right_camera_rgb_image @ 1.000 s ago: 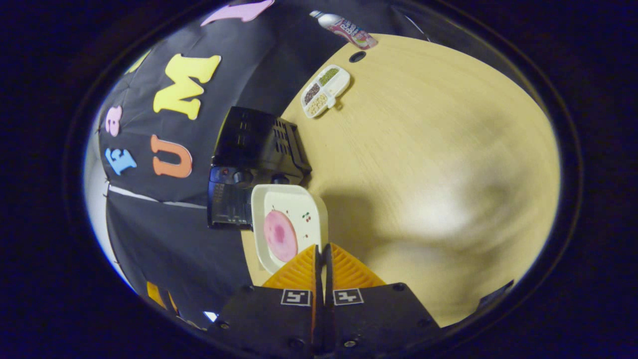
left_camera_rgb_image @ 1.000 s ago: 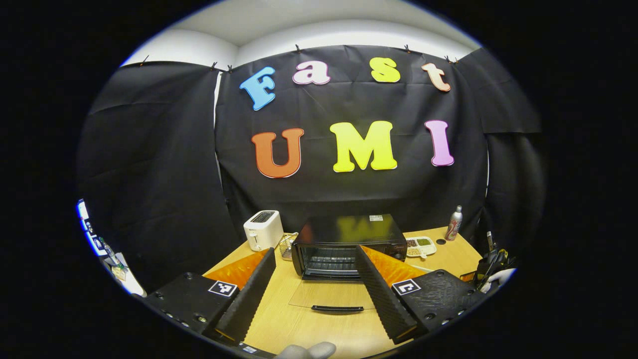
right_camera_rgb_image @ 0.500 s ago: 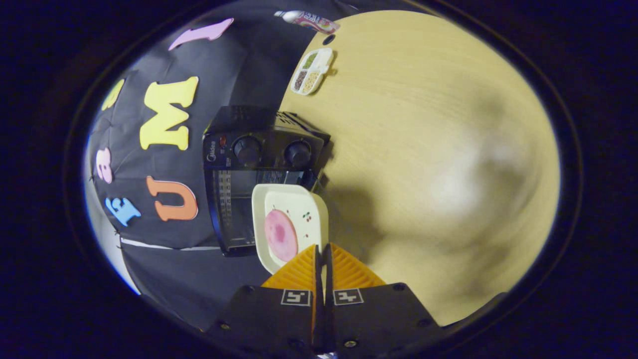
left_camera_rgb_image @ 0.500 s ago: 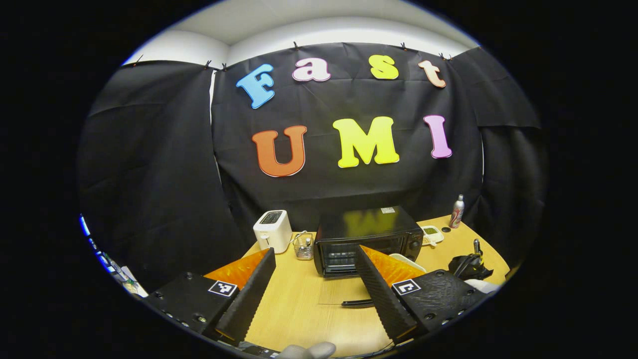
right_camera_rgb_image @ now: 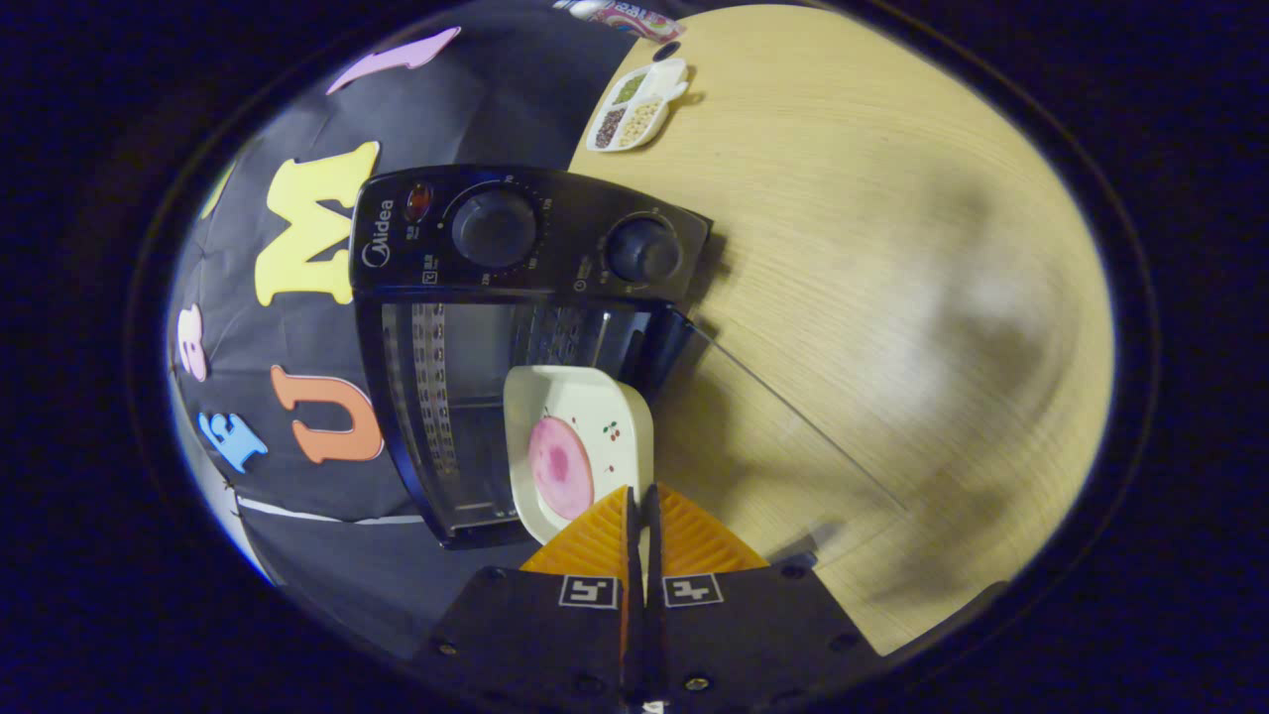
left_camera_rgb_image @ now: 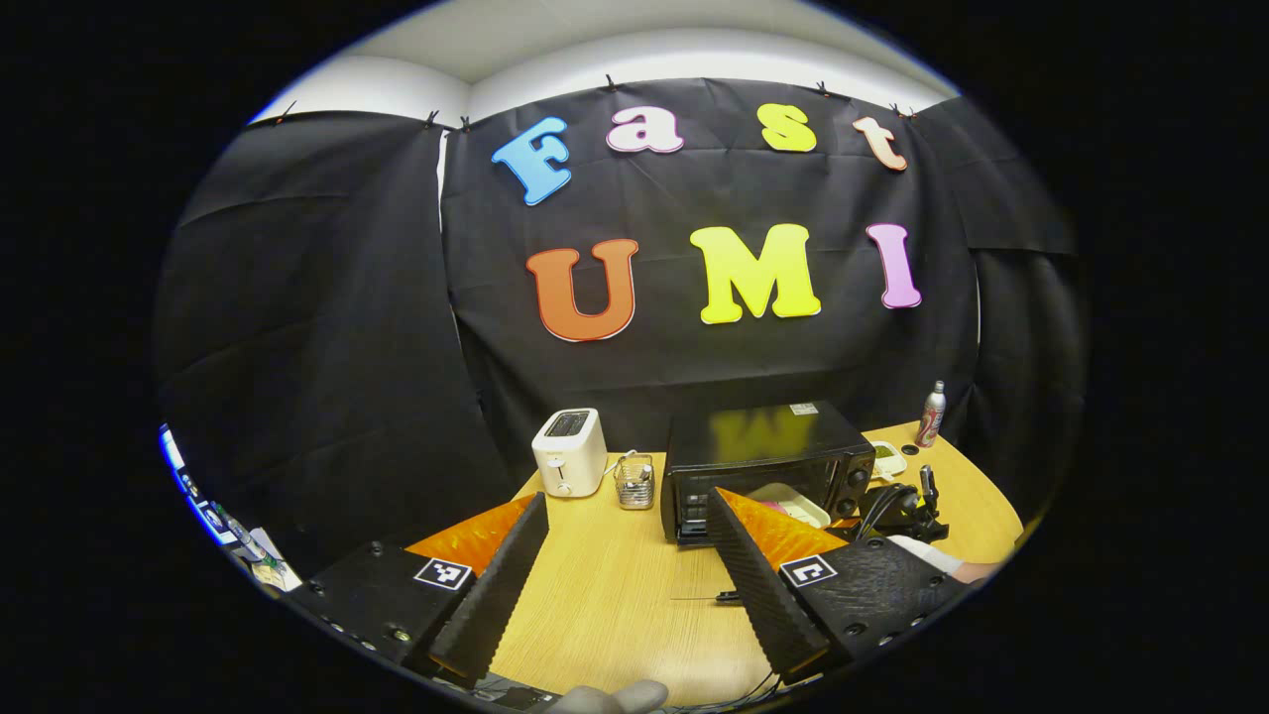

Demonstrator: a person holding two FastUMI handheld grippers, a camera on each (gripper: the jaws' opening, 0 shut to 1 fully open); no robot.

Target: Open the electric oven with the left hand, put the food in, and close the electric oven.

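The black electric oven (left_camera_rgb_image: 758, 451) stands on the table with its glass door (right_camera_rgb_image: 793, 426) folded down flat, handle (left_camera_rgb_image: 727, 597) toward me. My left gripper (left_camera_rgb_image: 628, 511) hovers open and holds nothing, well back from the oven. My right gripper (right_camera_rgb_image: 639, 491) is shut on the near rim of a white plate (right_camera_rgb_image: 595, 416) carrying a pink slice of food (right_camera_rgb_image: 560, 466). The plate (left_camera_rgb_image: 788, 501) hangs above the lowered door at the mouth of the oven cavity (right_camera_rgb_image: 466, 397). In the left gripper view the right gripper (left_camera_rgb_image: 897, 506) and a sleeve (left_camera_rgb_image: 947, 563) sit to the oven's right.
A white toaster (left_camera_rgb_image: 568, 451) and a small wire basket (left_camera_rgb_image: 634, 481) stand left of the oven. A divided snack tray (right_camera_rgb_image: 634, 104) and a bottle (left_camera_rgb_image: 930, 415) sit at the back right. The wooden table (left_camera_rgb_image: 595, 605) stretches in front of the door.
The right gripper has carried the plate up to the oven's open mouth, and the oven looms larger in its view. The left gripper has drawn back and leftward from the opened door.
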